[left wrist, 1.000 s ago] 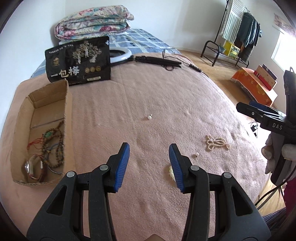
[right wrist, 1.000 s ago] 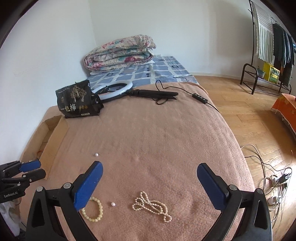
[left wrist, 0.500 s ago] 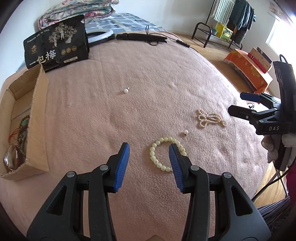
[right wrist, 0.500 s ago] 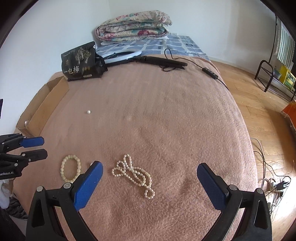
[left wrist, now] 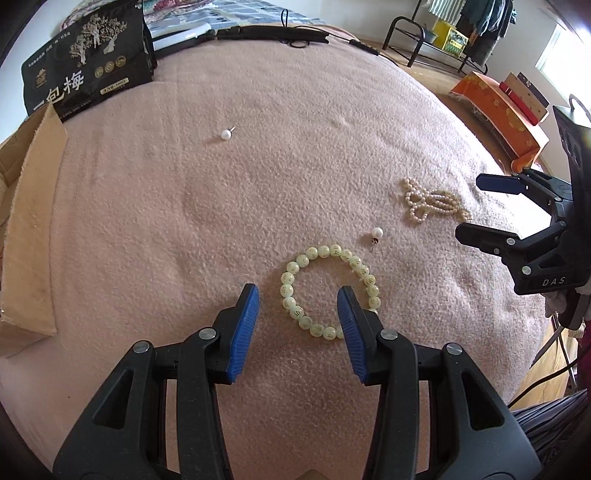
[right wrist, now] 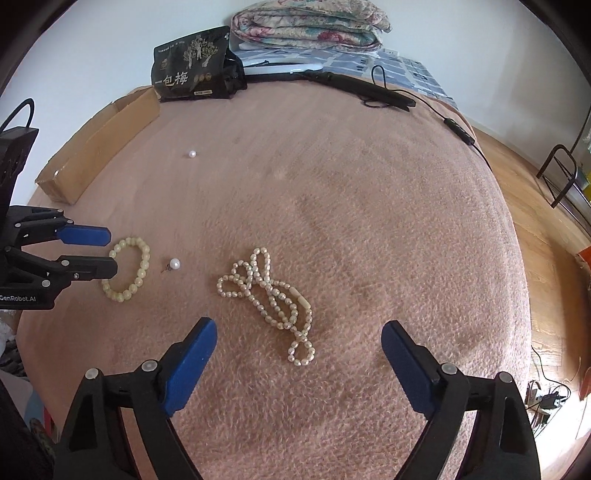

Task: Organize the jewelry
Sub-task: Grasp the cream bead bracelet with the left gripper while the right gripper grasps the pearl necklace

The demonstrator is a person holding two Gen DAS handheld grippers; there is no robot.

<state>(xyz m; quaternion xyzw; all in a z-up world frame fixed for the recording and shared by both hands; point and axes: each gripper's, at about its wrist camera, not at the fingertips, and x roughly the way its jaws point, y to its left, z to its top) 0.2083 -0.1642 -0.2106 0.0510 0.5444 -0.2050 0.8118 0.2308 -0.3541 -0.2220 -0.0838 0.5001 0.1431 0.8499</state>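
A pale green bead bracelet [left wrist: 335, 250] [right wrist: 142, 266] lies on the pink blanket. My left gripper [left wrist: 297, 295] [right wrist: 110, 252] is open just above it; its jaws straddle the bracelet's left side and the pads are not pressing on it. A tangled pearl necklace [right wrist: 273, 295] [left wrist: 430, 201] lies to the right. My right gripper [right wrist: 298, 326] [left wrist: 470, 207] hangs over the necklace's near end with its jaws wide and closing, touching nothing. One pearl earring [left wrist: 376, 232] [right wrist: 174, 263] rests beside the bracelet. Another pearl stud [left wrist: 225, 134] [right wrist: 191, 154] lies farther back.
A cardboard box [left wrist: 29, 236] [right wrist: 96, 147] sits along the bed's left edge. A black snack bag [left wrist: 85, 77] [right wrist: 192, 66], a black corded tool [right wrist: 354, 86] and a folded quilt [right wrist: 310, 22] lie at the back. The bed drops to wood floor on the right.
Both grippers have come down toward the blanket. The left one now straddles the bracelet, and the right one has closed in over the necklace with its jaws slightly narrower.
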